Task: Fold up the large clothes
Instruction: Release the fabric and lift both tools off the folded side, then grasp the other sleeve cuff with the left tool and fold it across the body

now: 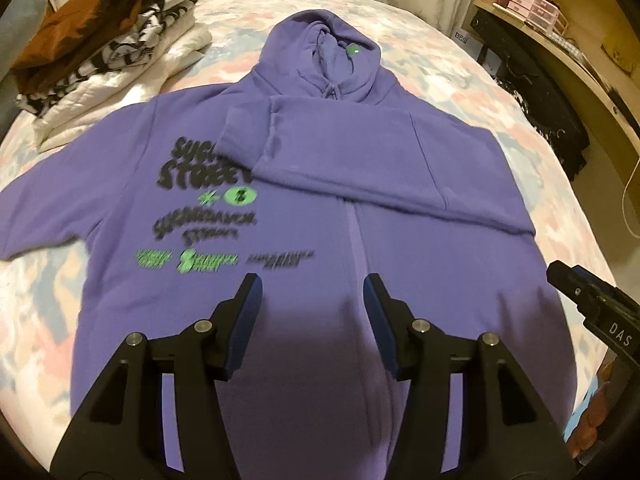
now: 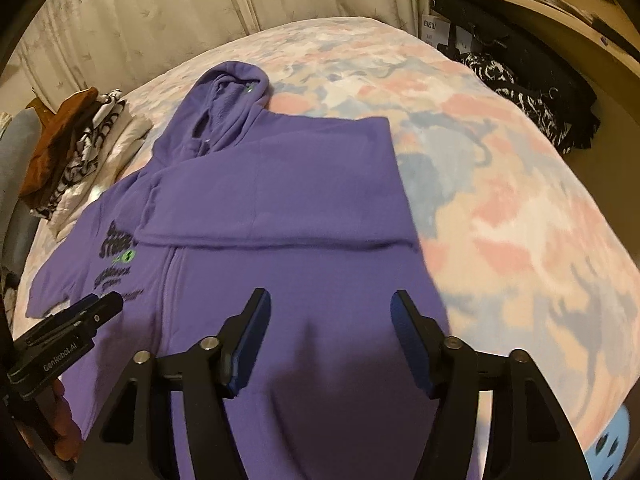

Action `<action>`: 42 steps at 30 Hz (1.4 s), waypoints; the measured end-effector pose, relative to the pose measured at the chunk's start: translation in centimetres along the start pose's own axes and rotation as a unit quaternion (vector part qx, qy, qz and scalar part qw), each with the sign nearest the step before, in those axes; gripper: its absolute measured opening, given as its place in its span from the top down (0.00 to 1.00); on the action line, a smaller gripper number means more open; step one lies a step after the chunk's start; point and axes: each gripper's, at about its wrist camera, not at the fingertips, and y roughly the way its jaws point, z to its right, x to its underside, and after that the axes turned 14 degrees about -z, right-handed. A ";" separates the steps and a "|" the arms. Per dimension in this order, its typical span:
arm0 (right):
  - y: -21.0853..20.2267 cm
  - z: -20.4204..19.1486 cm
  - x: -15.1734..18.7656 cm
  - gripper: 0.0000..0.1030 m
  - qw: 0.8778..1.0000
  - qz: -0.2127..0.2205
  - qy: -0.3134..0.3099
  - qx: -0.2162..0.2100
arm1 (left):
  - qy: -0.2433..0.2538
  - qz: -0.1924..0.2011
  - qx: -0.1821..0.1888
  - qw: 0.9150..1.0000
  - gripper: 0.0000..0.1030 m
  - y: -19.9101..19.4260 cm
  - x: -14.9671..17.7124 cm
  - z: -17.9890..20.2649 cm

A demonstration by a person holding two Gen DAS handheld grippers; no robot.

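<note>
A purple zip hoodie [image 1: 320,240] with black and green print lies face up on the bed, hood toward the far side. One sleeve [image 1: 360,152] is folded across the chest; the other spreads out to the left. My left gripper [image 1: 312,280] hovers open over the lower front, with nothing between its blue pads. In the right wrist view the hoodie [image 2: 280,208] fills the middle. My right gripper [image 2: 331,295] stands open over its lower right part, also empty. Each gripper shows at the edge of the other's view: the right gripper [image 1: 568,280] and the left gripper [image 2: 104,306].
A pastel patterned bedspread [image 2: 520,220] covers the bed. A stack of folded clothes [image 1: 108,52] sits at the far left corner. A wooden desk [image 1: 580,40] stands on the right, with dark clothes [image 2: 532,92] piled beside the bed. Curtains [image 2: 160,20] hang behind.
</note>
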 end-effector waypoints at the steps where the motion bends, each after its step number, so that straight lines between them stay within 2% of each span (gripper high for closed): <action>1: -0.3 -0.2 0.9 0.35 1.000 -0.001 0.000 -0.003 | 0.002 0.002 -0.001 1.000 0.52 -0.4 0.6 -0.1; 7: -2.1 -2.2 5.4 0.35 1.000 -0.007 -0.018 -0.019 | -0.006 0.020 0.009 1.000 0.52 -3.9 4.0 -1.6; 12: -4.6 -4.9 8.3 0.35 0.999 0.006 -0.040 -0.021 | -0.022 0.036 0.015 0.999 0.52 -6.9 6.4 -3.4; 22: -9.2 -10.2 12.1 0.35 0.996 0.029 -0.077 -0.028 | -0.046 0.059 0.015 0.997 0.52 -11.1 9.8 -7.5; 33: -11.8 -17.4 14.5 0.35 0.990 0.053 -0.130 -0.018 | -0.073 0.084 0.026 0.993 0.52 -13.8 11.1 -12.3; 42: -11.1 -24.3 14.0 0.35 0.980 0.068 -0.187 -0.009 | -0.110 0.096 0.026 0.989 0.52 -14.2 10.5 -18.4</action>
